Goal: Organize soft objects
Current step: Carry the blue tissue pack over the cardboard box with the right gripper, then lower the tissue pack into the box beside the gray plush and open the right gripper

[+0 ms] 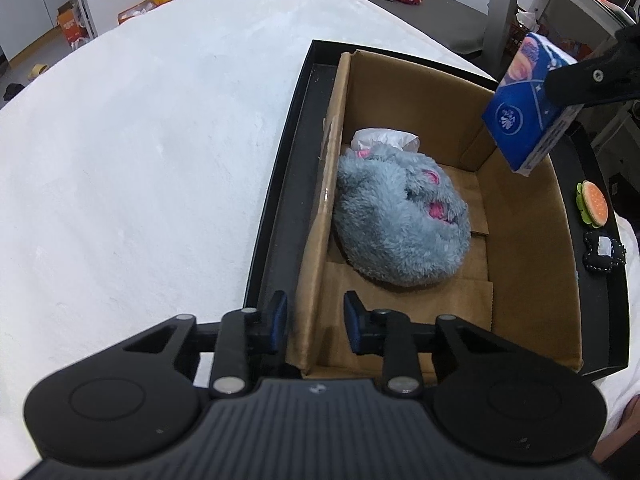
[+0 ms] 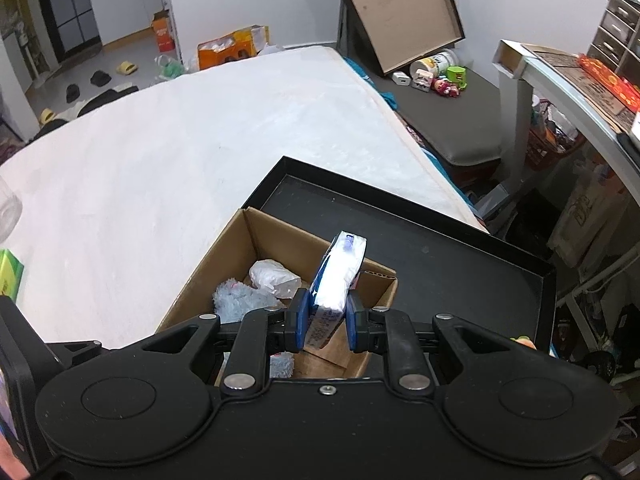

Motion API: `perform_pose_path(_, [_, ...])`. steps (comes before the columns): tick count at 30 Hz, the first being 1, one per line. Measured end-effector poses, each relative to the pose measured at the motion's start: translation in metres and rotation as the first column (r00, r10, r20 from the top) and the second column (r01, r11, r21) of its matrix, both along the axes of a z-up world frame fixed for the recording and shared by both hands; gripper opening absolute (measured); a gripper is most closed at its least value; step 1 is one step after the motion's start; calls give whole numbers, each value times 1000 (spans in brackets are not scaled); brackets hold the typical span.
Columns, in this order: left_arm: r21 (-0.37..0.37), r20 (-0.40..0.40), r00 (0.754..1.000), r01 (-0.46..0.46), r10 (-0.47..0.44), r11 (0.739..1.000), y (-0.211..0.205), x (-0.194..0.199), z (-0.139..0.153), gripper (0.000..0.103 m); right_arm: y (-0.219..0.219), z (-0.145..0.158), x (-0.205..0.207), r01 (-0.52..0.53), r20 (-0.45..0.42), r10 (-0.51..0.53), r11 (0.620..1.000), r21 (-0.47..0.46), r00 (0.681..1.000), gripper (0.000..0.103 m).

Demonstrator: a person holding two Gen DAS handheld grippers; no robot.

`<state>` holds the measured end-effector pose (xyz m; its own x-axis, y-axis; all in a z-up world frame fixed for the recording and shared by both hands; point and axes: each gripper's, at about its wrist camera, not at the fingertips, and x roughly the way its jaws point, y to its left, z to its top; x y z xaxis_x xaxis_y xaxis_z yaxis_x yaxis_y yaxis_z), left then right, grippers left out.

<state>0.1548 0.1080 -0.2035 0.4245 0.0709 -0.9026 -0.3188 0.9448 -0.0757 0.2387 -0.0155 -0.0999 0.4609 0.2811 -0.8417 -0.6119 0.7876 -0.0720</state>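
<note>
While the white mattress [image 2: 192,152] spreads wide under everything, a black tray [image 2: 460,248] sits at its near corner, and inside that tray stands an open cardboard box [image 1: 528,240]. Within the box a fluffy grey plush toy [image 1: 400,224] with pink patches lies curled on the floor against the left wall, and a crumpled white plastic bag [image 1: 384,139] rests just behind it, touching its far side. My right tool [image 2: 326,320] is clenched on a blue-and-white tissue pack [image 2: 338,276], gripping it by its lower end so the pack stands tilted up between the blue pads; seen from my left wrist, the pack [image 1: 528,108] hangs over the far right corner of the box, above the rim and clear of the cardboard. My left tool [image 1: 316,320] is released, its jaws parted with nothing between them, hovering over the near left corner of the box. On the tray strip to the right of the box lie a small burger-shaped soft toy [image 1: 593,204] and, just nearer, a small black fabric piece [image 1: 604,254].
</note>
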Motion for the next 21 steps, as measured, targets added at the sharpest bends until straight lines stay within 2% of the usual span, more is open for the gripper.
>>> perform_pose_path(8, [-6, -11, 1000, 2, -2, 1000, 2, 3, -4, 23, 6, -17, 9, -52, -51, 52, 999, -14, 997, 19])
perform_pose_path(21, [-15, -29, 1000, -4, 4, 1000, 4, 6, -6, 23, 16, -51, 20, -109, -91, 101, 990, -90, 991, 19])
